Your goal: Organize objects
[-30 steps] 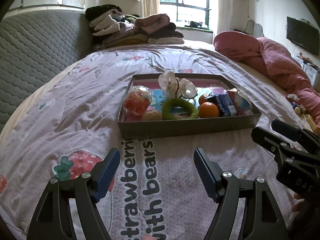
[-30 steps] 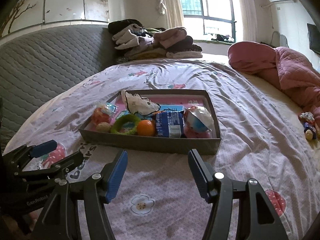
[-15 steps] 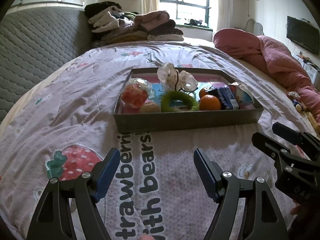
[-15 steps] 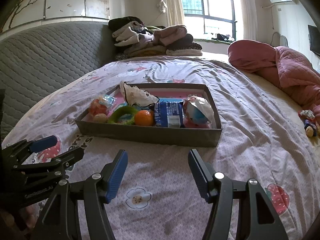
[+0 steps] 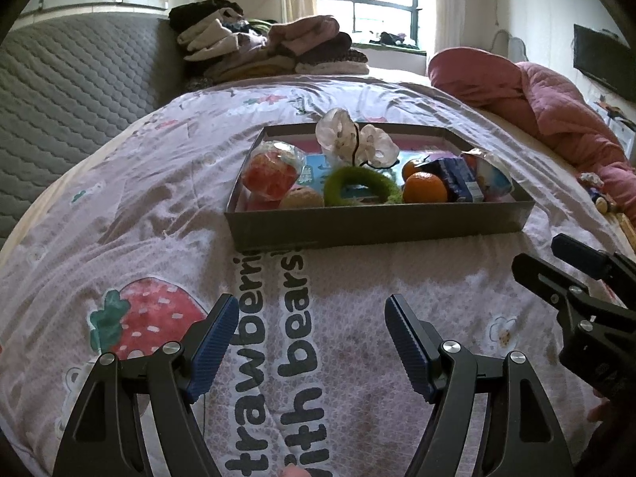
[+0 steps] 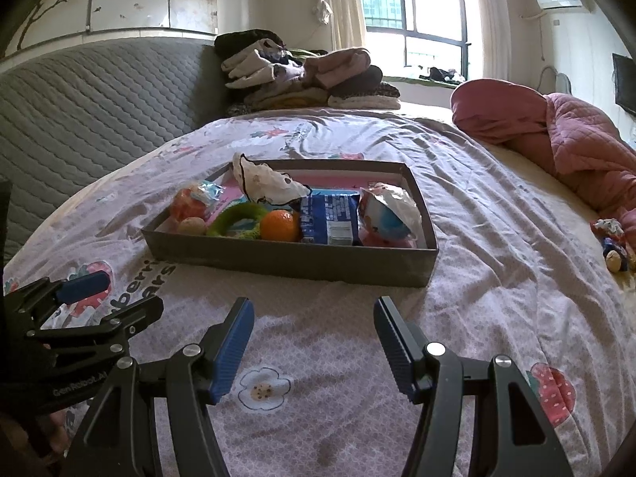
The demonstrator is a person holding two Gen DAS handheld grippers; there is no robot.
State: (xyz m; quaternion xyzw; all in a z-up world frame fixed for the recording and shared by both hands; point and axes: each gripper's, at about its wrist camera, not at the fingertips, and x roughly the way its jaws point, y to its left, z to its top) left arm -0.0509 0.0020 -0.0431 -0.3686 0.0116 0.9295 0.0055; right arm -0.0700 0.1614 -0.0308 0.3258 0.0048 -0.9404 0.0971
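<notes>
One bed (image 5: 131,206) fills both views, and we take the tray (image 5: 377,224) on it as our landmark. Behind the tray we see a clothes pile (image 6: 306,79); right of it lies a pink quilt (image 6: 572,139). Inside the tray, from its left end, sit a wrapped red ball (image 5: 272,177), a green ring (image 5: 359,187), an orange (image 6: 279,225), a blue packet (image 6: 328,220) and a wrapped toy (image 6: 389,214). In front of the tray, above bare sheet, we hold the left gripper (image 5: 308,351) and right gripper (image 6: 312,349), both with jaws spread and nothing between them.
</notes>
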